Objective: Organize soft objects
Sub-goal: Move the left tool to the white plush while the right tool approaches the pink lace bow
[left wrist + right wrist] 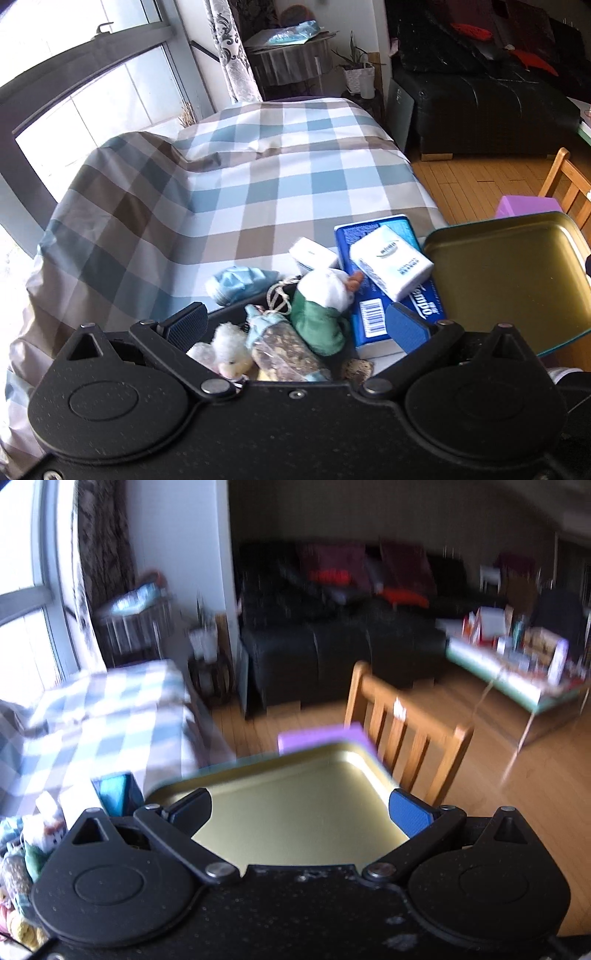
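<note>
Your right gripper (300,808) has its fingers spread wide, with the gold tin tray (295,794) lying between and beneath them. Whether anything actually pinches the tray you cannot tell from here; it looks carried or propped at a tilt, probably to bring an empty container to the soft things. That view is smeared by motion, so the tray's near edge and whatever supports it are hidden behind the gripper body.

Your left gripper (295,325) also stands apart, holding nothing, poised over the pile, likely to pick first from what lies nearest. Just left of the tray (513,273) sits the blue tissue box (391,306) with a white tissue pack (391,262) lying on it. Further left of the tray come the green-and-white plush (321,310), a patterned sachet (280,347), a white fluffy toy (229,350) and a crumpled blue cloth (240,282), all on the checked bedcover (258,177).

The lower edge of the pile is cut off by the gripper body. Beyond the tray, a purple block (524,206) is mostly hidden by its rim.
</note>
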